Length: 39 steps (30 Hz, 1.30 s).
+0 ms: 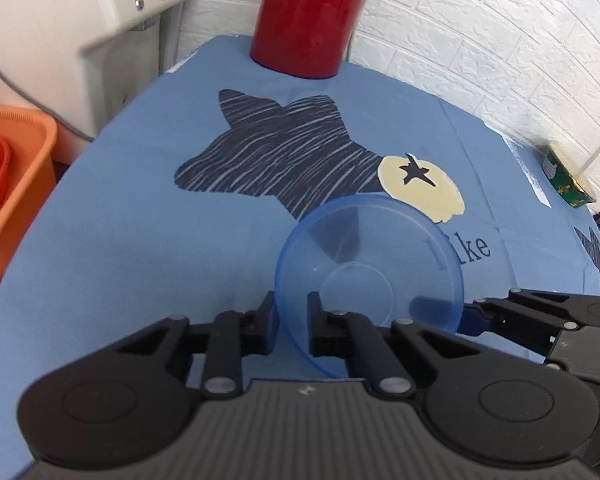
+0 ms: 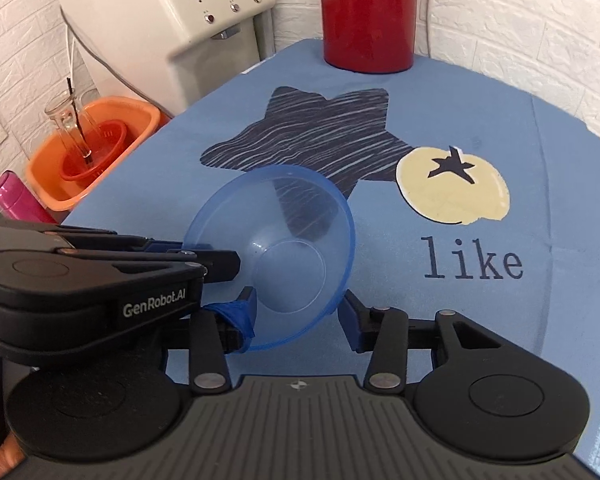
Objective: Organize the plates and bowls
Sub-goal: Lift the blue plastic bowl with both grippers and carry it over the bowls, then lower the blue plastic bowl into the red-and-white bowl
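Observation:
A clear blue plastic bowl hangs tilted just above the blue tablecloth, its inside turned toward both cameras. My left gripper is shut on the bowl's near-left rim; in the right wrist view the left gripper comes in from the left onto that rim. My right gripper stands open, its blue-taped fingers on either side of the bowl's lower part. In the left wrist view the right gripper reaches the bowl's right edge.
A tall red jug stands at the table's back edge. Off the left edge sit a white appliance and an orange basin holding a red basket and a glass. There is a pink bottle and a green box.

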Available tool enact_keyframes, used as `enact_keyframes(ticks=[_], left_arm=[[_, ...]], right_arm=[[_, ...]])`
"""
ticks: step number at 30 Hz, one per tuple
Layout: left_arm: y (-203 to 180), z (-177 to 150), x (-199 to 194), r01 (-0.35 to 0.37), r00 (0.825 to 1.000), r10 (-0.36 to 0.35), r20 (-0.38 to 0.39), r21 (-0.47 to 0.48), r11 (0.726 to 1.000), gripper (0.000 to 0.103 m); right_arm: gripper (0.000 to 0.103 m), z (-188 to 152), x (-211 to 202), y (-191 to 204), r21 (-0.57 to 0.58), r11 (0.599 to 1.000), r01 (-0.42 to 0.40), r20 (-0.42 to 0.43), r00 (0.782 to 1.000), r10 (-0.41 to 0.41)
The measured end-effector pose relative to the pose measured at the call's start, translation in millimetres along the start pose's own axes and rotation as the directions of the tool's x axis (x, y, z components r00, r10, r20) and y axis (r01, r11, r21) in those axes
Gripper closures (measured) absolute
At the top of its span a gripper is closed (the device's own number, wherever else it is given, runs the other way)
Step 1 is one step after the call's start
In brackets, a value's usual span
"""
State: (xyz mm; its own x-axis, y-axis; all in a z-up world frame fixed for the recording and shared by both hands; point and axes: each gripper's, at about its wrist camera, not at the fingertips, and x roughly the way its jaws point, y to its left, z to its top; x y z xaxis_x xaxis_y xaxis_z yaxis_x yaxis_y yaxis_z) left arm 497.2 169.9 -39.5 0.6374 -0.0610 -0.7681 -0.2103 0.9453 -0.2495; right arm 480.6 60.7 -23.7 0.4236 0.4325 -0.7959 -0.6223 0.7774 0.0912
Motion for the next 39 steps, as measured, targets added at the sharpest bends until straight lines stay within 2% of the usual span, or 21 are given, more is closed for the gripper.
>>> enact_keyframes(ticks=[6,11,15,20,23,26,30,33,36,39], left_arm=[[-8.3,-10.4,-30.2,0.026,1.000,-0.026,-0.002,0.004,1.000,0.102],[-29.8,-32.6,-76.1,0.087,0.996,-0.087,-0.017,0.043,0.995,0.101],[-58.0,-64.4,-111.9,0.159,0.986,-0.154,-0.064,0.094,0.983,0.101],[-103.1,-119.3,-147.5,0.244,0.968,-0.229,-0.102,0.175,0.954,0.101],[-128.5,-153.5,-160.2,0.283,0.956,-0.256,-0.143,0.218,0.934,0.100],[-149.3,-183.2,-167.7,0.308,0.945,-0.264,-0.192,0.258,0.916,0.100],[-167.7,-214.4,-168.3,0.298,0.944,-0.228,-0.240,0.317,0.901,0.100],[-169.0,-223.2,-163.5,0.288,0.942,-0.204,-0.267,0.325,0.901,0.097],[-168.9,-226.9,-163.0,0.285,0.944,-0.202,-0.260,0.339,0.897,0.093],[-172.3,-228.3,-168.3,0.273,0.952,-0.197,-0.236,0.359,0.892,0.076]], right_arm=[[0.071,-10.2,-28.8,7.4,-0.011,1.000,-0.011,0.029,0.999,0.012],[0.069,-35.6,-80.7,11.2,-0.009,1.000,-0.002,0.049,0.999,0.002],[0.068,-73.3,-134.4,8.1,0.005,0.999,0.037,0.047,0.998,-0.037],[0.067,-133.4,-195.5,5.1,0.018,0.991,0.134,0.027,0.991,-0.134],[0.066,-170.7,-219.7,-1.3,0.051,0.986,0.160,0.000,0.987,-0.160],[0.066,-203.2,-234.4,-6.2,0.077,0.982,0.171,-0.016,0.985,-0.171],[0.066,-232.3,-235.8,-11.2,0.117,0.981,0.156,-0.040,0.987,-0.153],[0.066,-243.5,-230.9,-14.6,0.147,0.981,0.124,-0.042,0.992,-0.119],[0.068,-251.5,-230.1,-16.5,0.168,0.980,0.107,-0.026,0.994,-0.104],[0.068,-257.3,-234.5,-17.8,0.173,0.978,0.116,-0.020,0.993,-0.114]])
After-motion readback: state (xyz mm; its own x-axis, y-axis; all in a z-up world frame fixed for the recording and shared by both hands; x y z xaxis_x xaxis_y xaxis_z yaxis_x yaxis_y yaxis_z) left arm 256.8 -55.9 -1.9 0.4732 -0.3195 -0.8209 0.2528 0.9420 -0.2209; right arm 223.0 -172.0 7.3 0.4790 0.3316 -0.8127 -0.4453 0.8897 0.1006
